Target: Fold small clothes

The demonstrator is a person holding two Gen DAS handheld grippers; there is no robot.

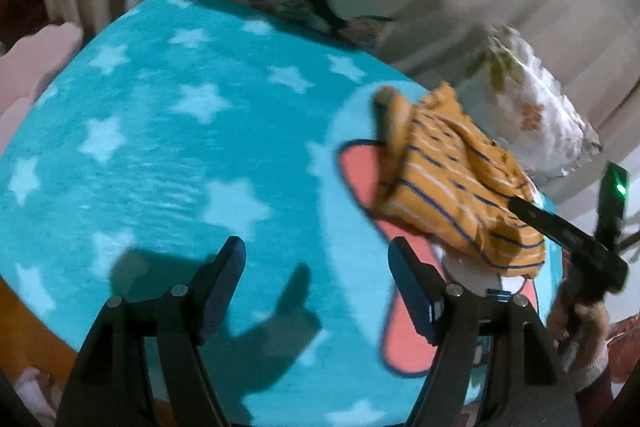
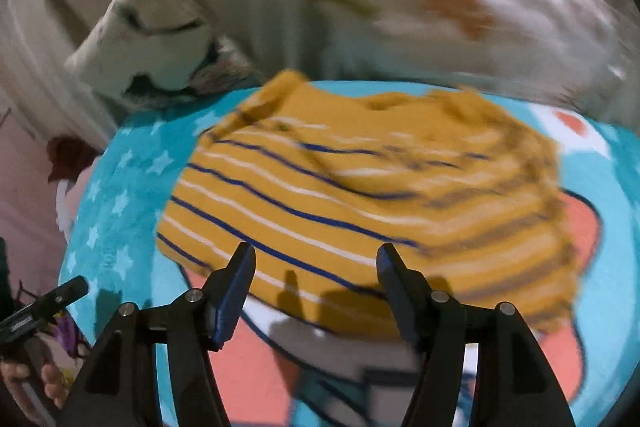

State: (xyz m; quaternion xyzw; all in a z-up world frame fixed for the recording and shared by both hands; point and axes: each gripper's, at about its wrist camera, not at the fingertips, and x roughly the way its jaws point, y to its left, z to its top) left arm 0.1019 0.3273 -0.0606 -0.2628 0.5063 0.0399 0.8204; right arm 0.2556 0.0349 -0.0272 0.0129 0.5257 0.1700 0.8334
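a: while the left wrist view is taken first, what is shown there?

b: the left gripper (image 1: 316,259) is seen spread wide over the turquoise star blanket (image 1: 160,131), with nothing between its jaws. the orange striped garment (image 1: 452,179) is seen bunched at the right side of the blanket, partly over a coral print patch. the right gripper (image 1: 532,215) is seen beside it, against the garment's near edge; from here it cannot be told whether cloth is pinched.

a: and in the right wrist view?

b: the right gripper (image 2: 316,267) is shown with jaws apart and nothing between the pads. the orange striped garment (image 2: 360,203) is seen beyond the tips, rumpled, not flat, on the turquoise star blanket (image 2: 116,211). a white floral pillow (image 2: 460,7) is seen behind, blurred.

a: which step is judged to be in hand?

b: laying out, it is judged; no fold is seen yet.

a: what is called for next?

b: an edge or corner is probably to be pinched by each gripper, and the cloth is to be drawn flat toward the blanket's middle before any fold is made.
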